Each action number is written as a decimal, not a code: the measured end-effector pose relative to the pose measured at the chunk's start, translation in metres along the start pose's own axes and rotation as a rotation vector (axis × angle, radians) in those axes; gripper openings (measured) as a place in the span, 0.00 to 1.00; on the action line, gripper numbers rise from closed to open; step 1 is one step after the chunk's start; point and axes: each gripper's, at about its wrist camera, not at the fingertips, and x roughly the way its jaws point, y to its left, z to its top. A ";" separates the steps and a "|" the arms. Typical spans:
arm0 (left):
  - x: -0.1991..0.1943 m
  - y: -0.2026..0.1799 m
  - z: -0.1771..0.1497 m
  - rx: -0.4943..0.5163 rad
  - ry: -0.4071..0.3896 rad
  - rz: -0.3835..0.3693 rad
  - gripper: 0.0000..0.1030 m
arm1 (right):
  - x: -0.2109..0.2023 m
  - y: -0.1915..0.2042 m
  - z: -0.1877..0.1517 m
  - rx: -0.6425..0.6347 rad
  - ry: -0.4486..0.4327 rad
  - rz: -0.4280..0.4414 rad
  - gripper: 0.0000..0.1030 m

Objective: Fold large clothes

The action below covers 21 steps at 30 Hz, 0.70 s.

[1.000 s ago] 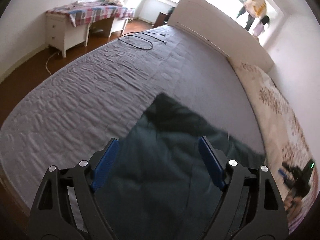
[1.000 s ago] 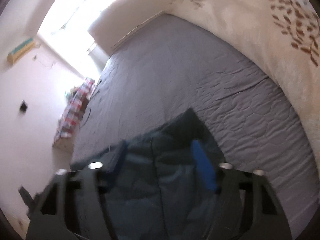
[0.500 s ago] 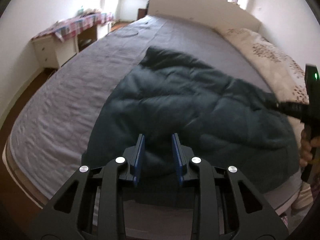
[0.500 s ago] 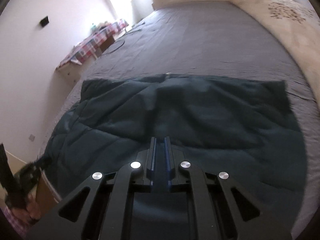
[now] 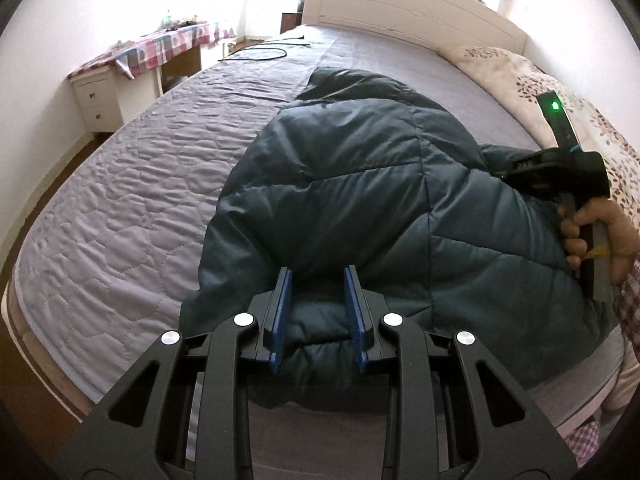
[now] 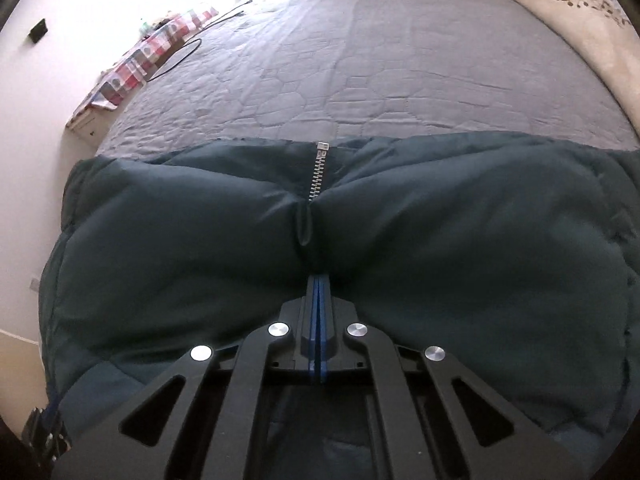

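Left wrist view: puffy jacket bunched at the bed's near edge

Dark teal quilted jacket (image 5: 360, 184) lies on grey quilted bedspread (image 5: 152, 184). Left gripper (image 5: 318, 312) pinches a padded fold. Right gripper (image 6: 319, 320) has just closed, pads pressed together on thin fabric below the zipper (image 6: 318, 172). White headboard (image 5: 400, 0), floral duvet (image 5: 560, 92), checked-cloth desk (image 5: 160, 46), white walls.

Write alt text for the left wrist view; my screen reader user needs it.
The left gripper pinches a fold of a dark teal puffer jacket lying on a grey quilted bed. At right, a hand holds the other gripper.
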 end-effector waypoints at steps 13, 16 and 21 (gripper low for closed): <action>-0.049 0.011 -0.015 -0.122 -0.015 -0.098 0.46 | -0.110 -0.031 -0.073 -0.043 -0.160 0.113 0.06; -0.055 0.010 -0.027 -0.133 0.006 -0.106 0.46 | -0.102 -0.034 -0.102 -0.065 -0.104 0.084 0.06; -0.066 0.012 -0.042 -0.142 0.036 -0.118 0.48 | -0.060 -0.042 -0.106 -0.092 -0.030 0.031 0.01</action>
